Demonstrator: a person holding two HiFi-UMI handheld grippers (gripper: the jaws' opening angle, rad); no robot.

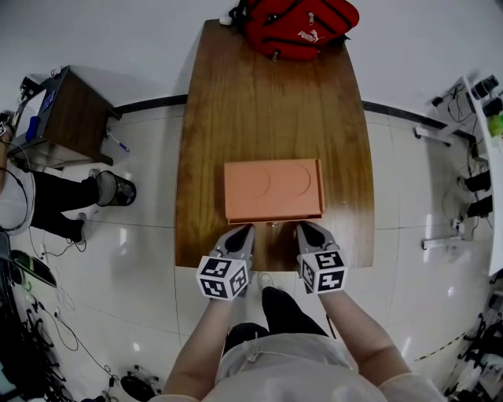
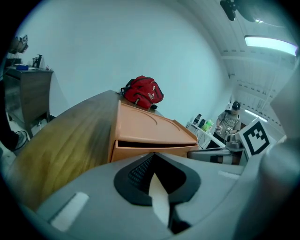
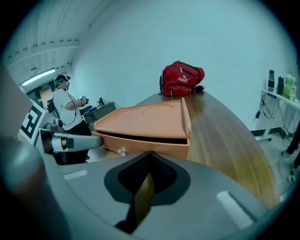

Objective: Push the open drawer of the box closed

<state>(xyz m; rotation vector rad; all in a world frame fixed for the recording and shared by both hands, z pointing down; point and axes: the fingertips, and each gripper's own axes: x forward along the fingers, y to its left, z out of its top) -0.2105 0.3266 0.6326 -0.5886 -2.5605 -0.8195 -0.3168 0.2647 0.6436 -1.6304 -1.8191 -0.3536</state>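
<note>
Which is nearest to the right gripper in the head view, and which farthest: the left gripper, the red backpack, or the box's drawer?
1. drawer, directly ahead of the right gripper, slightly open.
2. left gripper, alongside on its left, facing the same drawer.
3. red backpack, at the far end of the table, beyond the box.
</note>
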